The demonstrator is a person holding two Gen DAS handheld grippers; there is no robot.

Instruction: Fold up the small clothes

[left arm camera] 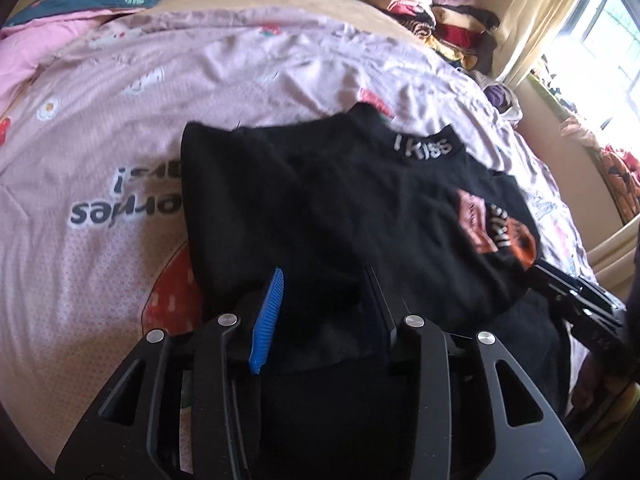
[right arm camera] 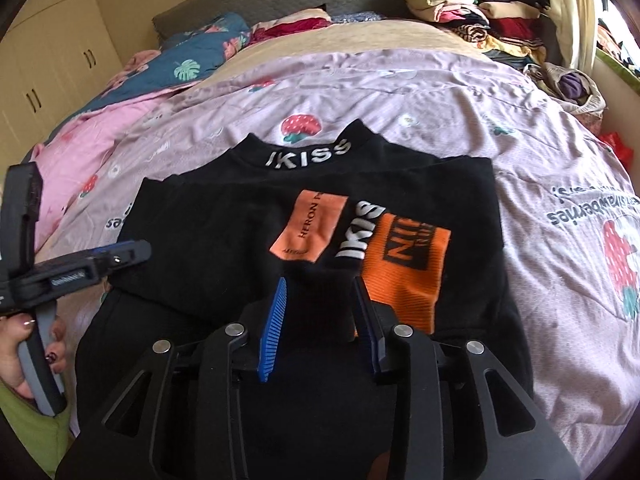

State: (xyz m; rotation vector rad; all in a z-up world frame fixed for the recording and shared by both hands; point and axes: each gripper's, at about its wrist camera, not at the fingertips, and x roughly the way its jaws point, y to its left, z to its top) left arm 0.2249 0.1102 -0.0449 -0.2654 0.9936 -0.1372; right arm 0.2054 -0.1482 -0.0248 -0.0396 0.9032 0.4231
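The left gripper (left arm camera: 324,280), with black fingers and ribbed blue pads (left arm camera: 267,320), is held low over the near left part of a black knitted top with white "IKISS" lettering and orange patches (left arm camera: 312,192). Its jaws are spread apart, with only black cloth seen beneath the gap and nothing pinched. The right gripper (right arm camera: 320,288) is held the same way over the near right part of the top, just beside the bright orange ribbed patch (right arm camera: 404,272); its jaws are likewise parted and nothing is gripped. At the left edge of the right wrist view a hand (right arm camera: 24,356) is seen around the left tool's grey handle.

The top is laid flat in the middle of a pale lilac bedsheet printed with strawberries and daisies (right arm camera: 460,128), its collar towards the far side and its sleeves folded inward. Farther off, a pink and dark blue leaf-print quilt (right arm camera: 188,60) is bunched at the far left, and a stack of folded clothes in mixed colours (right arm camera: 472,12) is piled at the far right.
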